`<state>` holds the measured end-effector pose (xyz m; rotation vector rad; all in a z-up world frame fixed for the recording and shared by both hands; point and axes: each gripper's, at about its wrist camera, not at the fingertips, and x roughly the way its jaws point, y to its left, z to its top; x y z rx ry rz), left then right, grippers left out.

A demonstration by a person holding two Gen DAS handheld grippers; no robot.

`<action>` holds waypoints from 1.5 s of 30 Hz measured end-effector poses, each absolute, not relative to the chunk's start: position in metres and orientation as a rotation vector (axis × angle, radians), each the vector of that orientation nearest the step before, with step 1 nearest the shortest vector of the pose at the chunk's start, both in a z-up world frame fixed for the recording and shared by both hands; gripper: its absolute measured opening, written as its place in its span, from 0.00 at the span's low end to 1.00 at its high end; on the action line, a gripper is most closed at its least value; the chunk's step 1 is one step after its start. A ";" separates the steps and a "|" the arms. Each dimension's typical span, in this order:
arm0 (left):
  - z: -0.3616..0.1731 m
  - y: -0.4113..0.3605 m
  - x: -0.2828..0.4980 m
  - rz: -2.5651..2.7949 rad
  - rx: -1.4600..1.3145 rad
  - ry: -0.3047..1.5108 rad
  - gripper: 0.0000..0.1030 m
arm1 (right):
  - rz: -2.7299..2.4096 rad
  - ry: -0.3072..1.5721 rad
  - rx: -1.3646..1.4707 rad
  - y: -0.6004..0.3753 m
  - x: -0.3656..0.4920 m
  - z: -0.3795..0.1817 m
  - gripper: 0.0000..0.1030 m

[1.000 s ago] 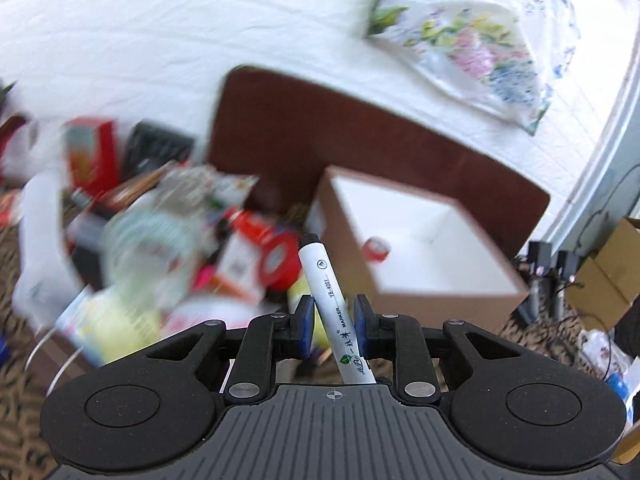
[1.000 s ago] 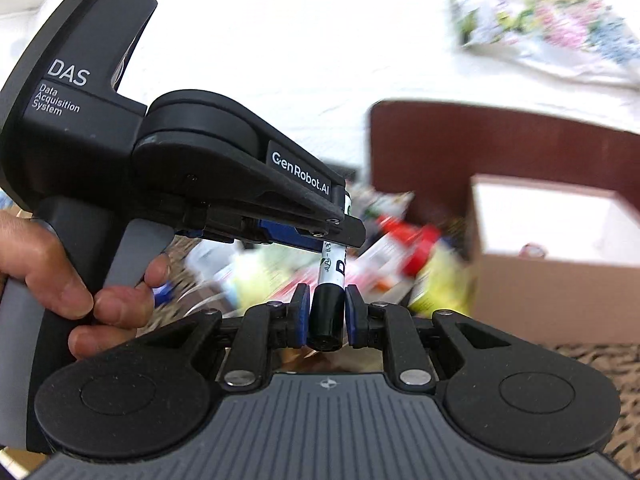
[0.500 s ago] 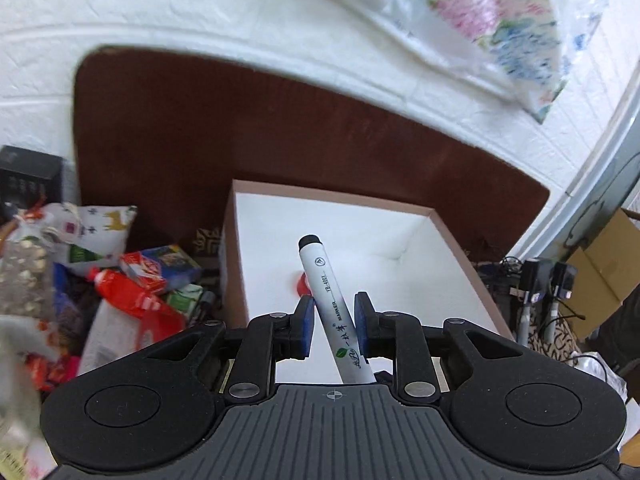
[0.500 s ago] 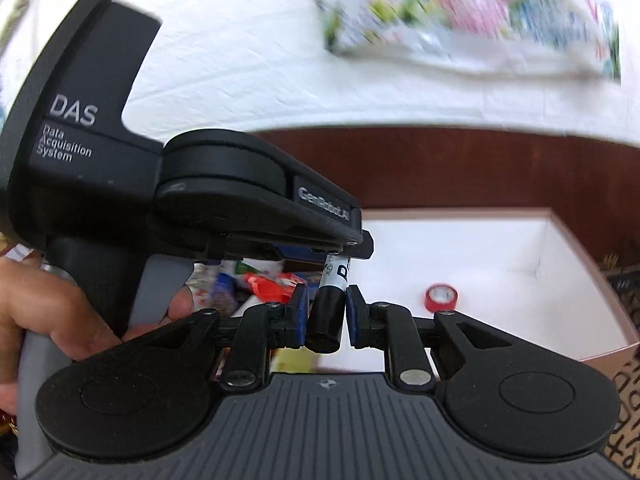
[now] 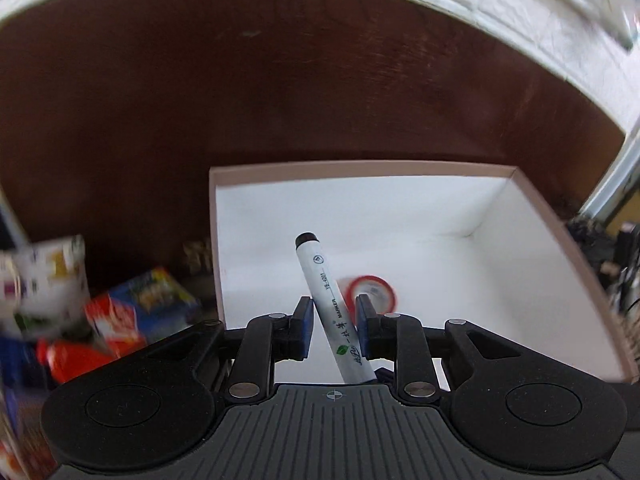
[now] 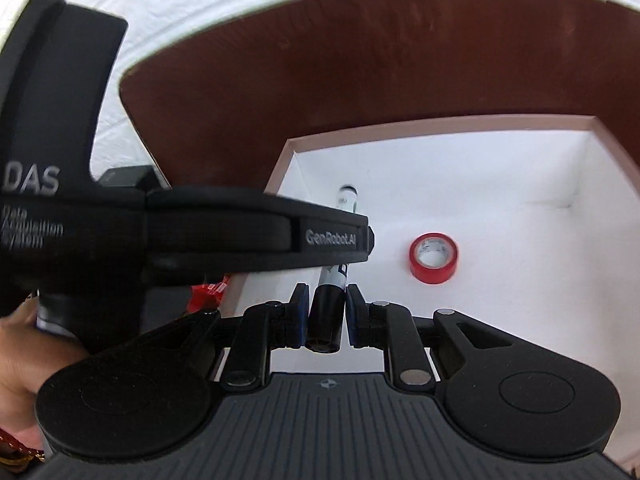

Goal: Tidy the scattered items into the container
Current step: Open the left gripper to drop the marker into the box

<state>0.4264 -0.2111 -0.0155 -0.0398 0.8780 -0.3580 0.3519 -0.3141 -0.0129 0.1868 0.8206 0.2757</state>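
Note:
A white marker point(image 5: 335, 312) with a black cap is held by both grippers over the open white box point(image 5: 540, 216). My left gripper point(image 5: 331, 328) has its pads slightly apart around the marker's barrel, with gaps on both sides. My right gripper point(image 6: 325, 312) is shut on the marker's black cap end point(image 6: 325, 316). The left gripper's body crosses the right wrist view point(image 6: 256, 236). A red tape roll point(image 6: 434, 258) lies on the box floor; it also shows in the left wrist view point(image 5: 374, 292).
The box point(image 6: 600, 136) stands against a dark brown board point(image 5: 280, 100) below a white wall. Scattered packets point(image 5: 132, 312) lie left of the box. Cables and dark items point(image 5: 612, 256) sit to its right.
Both grippers have carried the marker rightward and forward from above the clutter to over the box. The left gripper's pads have parted a little from the marker.

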 end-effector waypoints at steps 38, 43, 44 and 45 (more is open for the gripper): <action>0.029 -0.193 0.360 -0.404 0.005 0.607 1.00 | 0.141 0.802 0.333 -0.341 0.342 -0.009 0.95; 0.048 -0.169 0.304 -0.435 0.015 0.521 1.00 | 0.136 0.618 0.172 -0.310 0.285 0.017 0.96; 0.053 -0.162 0.293 -0.443 0.022 0.510 1.00 | 0.144 0.576 0.131 -0.303 0.273 0.022 0.96; 0.056 -0.157 0.282 -0.449 0.029 0.502 1.00 | 0.166 0.529 0.088 -0.296 0.261 0.026 0.96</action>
